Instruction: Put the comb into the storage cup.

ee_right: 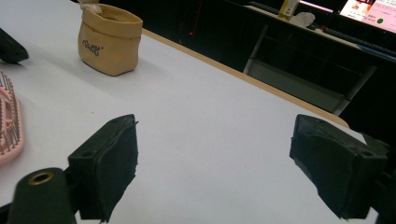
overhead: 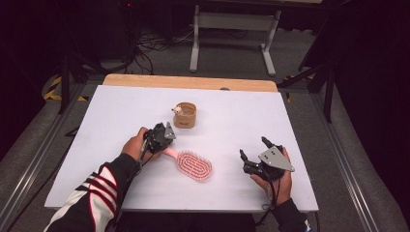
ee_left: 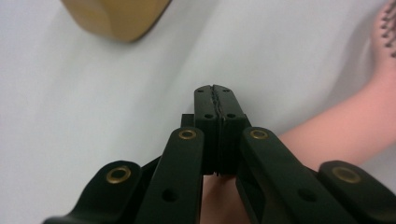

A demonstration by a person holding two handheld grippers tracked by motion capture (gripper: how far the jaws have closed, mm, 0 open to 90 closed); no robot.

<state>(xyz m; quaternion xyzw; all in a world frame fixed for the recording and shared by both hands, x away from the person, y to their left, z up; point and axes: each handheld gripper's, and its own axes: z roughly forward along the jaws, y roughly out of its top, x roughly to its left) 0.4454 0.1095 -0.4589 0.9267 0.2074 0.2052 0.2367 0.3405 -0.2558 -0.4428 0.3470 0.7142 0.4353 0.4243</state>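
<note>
The left hand-held gripper (overhead: 162, 137), jaws pressed together, sits over the handle of the pink hairbrush (overhead: 192, 164) lying mid-counter (overhead: 290, 125), a tan pouch (overhead: 185, 115) stands behind toward the far edge, and the right hand-held gripper (overhead: 254, 155) gapes empty near the front right corner.

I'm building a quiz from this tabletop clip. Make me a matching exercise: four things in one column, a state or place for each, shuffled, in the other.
1. left gripper
2. right gripper
3. hairbrush
4. tan pouch

a. jaws wide apart, nothing between them
b. standing upright at the far middle of the table
c. jaws pressed together over a pink handle
d. lying flat, bristles up

Pairs: 1-c, 2-a, 3-d, 4-b
</note>
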